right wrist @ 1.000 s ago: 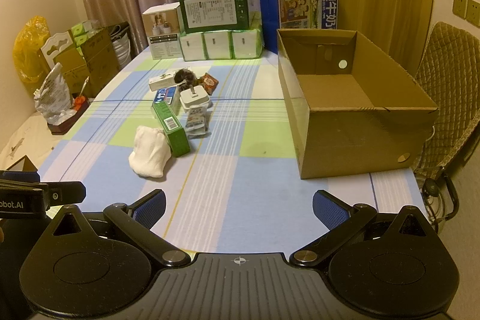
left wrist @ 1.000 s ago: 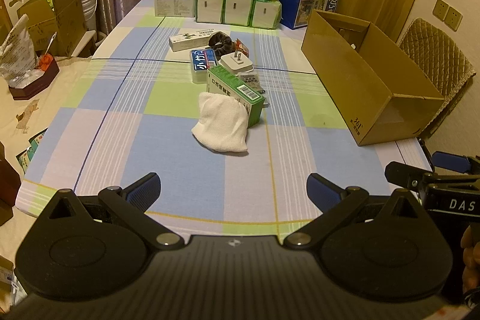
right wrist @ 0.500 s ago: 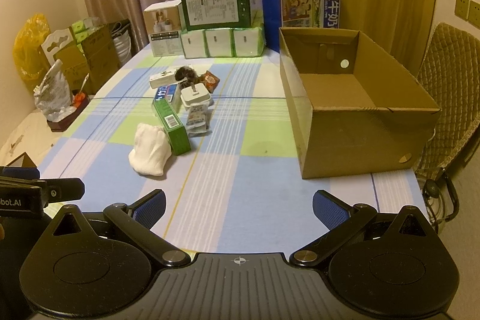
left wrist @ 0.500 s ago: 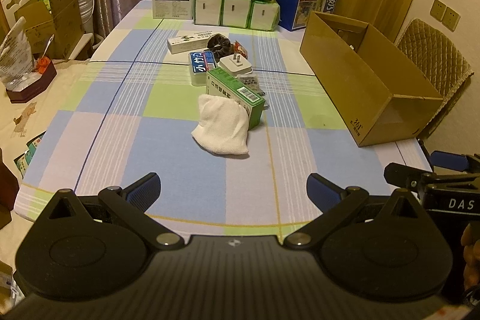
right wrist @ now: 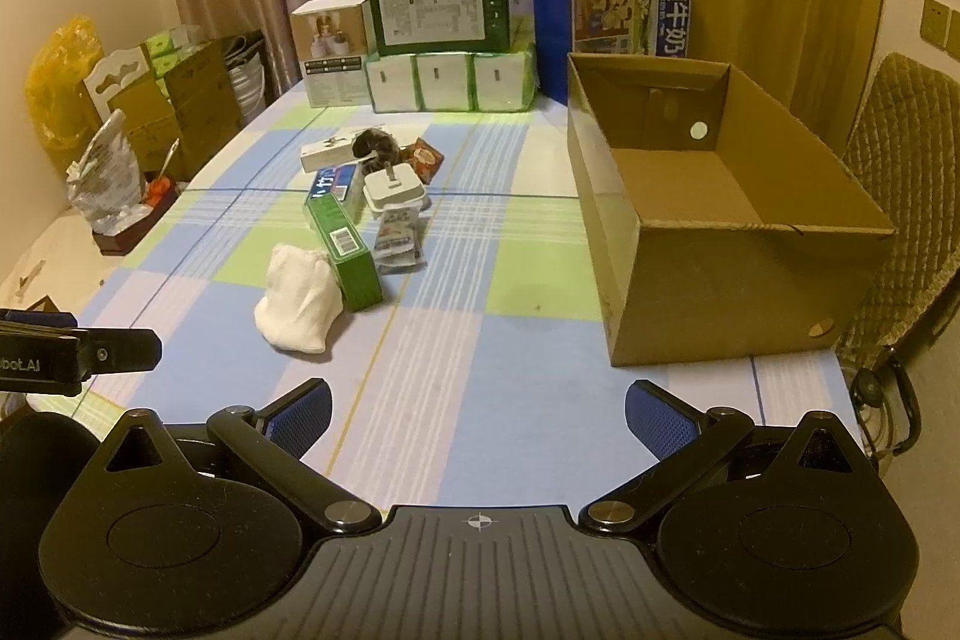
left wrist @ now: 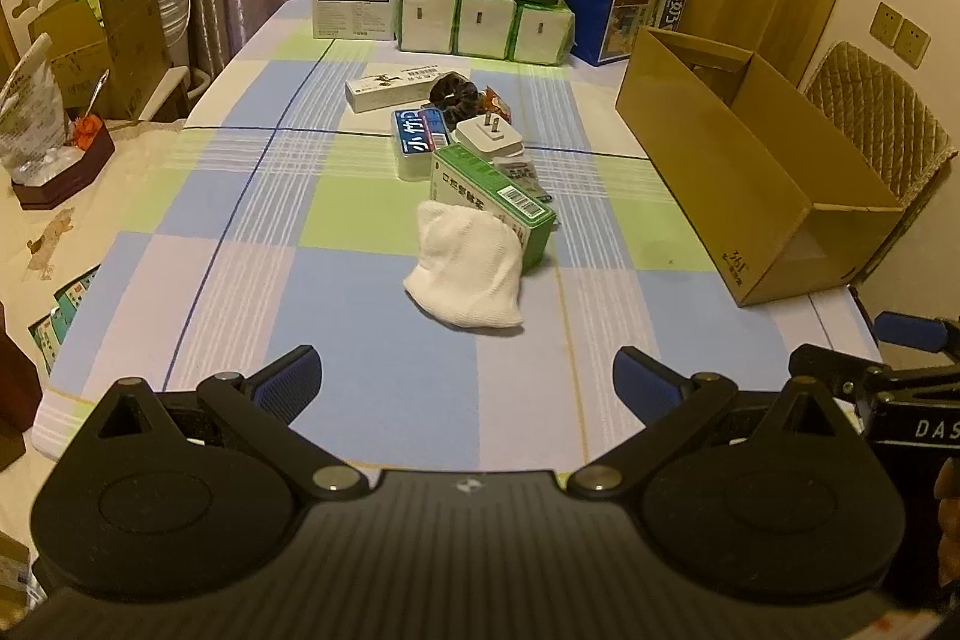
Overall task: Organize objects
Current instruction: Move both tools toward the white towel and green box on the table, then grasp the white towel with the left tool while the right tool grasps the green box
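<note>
Both grippers are hovering over the near edge of the table [left wrist: 372, 340], and neither is touching anything. The left gripper [left wrist: 465, 379] is holding its 2 blue-padded jaws spread wide with nothing between them; the right gripper [right wrist: 477, 412] is doing the same.

Straight ahead of the left jaws, a white cloth bundle [left wrist: 465, 274] is lying on the checked tablecloth, leaning against the near end of a green carton [left wrist: 495, 202]. From the right gripper, that bundle is sitting ahead and to the left of the jaws.

Just beyond the carton, a white plug adapter [left wrist: 489, 139] is resting with its 2 prongs pointing up, beside a blue-labelled box [left wrist: 414, 142] and a small foil packet [right wrist: 399, 235]. Further ahead, a long white box [left wrist: 390, 85], a dark scrunchie-like item [left wrist: 453, 91] and a red snack packet [right wrist: 425, 157] are clustered together.

Ahead and to the right of both jaws, an open cardboard box [right wrist: 720, 244] is standing apart from the cluster, its inside bare.

At the far end of the table, several large cartons [right wrist: 444, 13] are stacked in front of the curtains.
</note>
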### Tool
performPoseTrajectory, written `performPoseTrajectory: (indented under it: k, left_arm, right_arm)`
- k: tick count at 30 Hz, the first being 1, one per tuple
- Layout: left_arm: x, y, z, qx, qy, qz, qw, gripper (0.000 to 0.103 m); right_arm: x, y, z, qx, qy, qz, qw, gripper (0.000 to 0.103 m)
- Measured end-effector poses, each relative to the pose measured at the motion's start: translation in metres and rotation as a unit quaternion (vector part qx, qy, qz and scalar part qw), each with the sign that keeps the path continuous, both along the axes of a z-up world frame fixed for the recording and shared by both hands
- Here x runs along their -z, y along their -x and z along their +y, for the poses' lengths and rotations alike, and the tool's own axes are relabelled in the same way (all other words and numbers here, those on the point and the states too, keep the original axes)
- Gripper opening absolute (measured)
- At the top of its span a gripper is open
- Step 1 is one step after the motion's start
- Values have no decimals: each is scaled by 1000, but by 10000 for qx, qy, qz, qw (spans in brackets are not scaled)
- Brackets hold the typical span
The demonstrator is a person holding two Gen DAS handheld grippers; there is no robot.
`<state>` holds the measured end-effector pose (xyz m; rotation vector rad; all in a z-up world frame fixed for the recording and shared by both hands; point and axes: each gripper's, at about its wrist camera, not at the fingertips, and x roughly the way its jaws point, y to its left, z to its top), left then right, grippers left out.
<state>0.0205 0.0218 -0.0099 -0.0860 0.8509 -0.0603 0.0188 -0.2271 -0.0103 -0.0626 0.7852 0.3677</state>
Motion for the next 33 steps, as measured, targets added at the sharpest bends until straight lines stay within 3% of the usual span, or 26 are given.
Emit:
performPoseTrajectory:
  k: [17,21,24,33]
  left_arm:
    - [18,-57,7,653,-268,-45,9975,99]
    - [33,-79,6,871,-315,119,9956,91]
    - [45,-96,4,1110,-330,223,9930,89]
    - [81,-146,-9,1786,-736,491,9799,75]
  right_arm:
    - [20,-30,19,-430,9,-43,9991,101]
    - [32,-43,24,-521,101,-4,9986,100]
    - [42,-55,25,-543,115,75,9984,93]
    - [63,-81,37,-755,197,173,9968,92]
